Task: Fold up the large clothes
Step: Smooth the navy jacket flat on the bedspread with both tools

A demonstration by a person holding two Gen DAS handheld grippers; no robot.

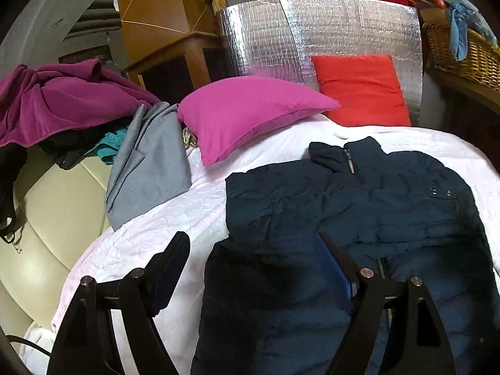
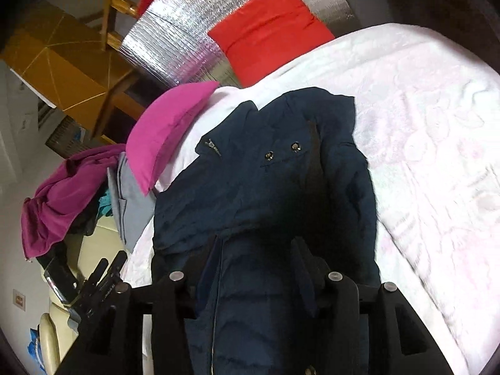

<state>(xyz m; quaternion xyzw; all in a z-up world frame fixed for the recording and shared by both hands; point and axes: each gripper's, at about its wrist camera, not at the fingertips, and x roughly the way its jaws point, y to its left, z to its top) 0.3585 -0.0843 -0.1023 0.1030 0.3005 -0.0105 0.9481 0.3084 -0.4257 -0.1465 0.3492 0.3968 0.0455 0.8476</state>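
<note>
Navy jacket (image 1: 359, 218) on bed; hem cut off, right gripper (image 2: 253, 250) tips lost in shadow.

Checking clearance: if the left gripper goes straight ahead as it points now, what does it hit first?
Probably the navy jacket: the left gripper is open just above its near part on the white bedspread, so a forward push likely meets jacket fabric first. The pink pillow lies further on. Depth is unclear.

Pink pillow (image 1: 250, 115), red cushion (image 1: 362, 89), perhaps foil (image 1: 265, 34)
</note>
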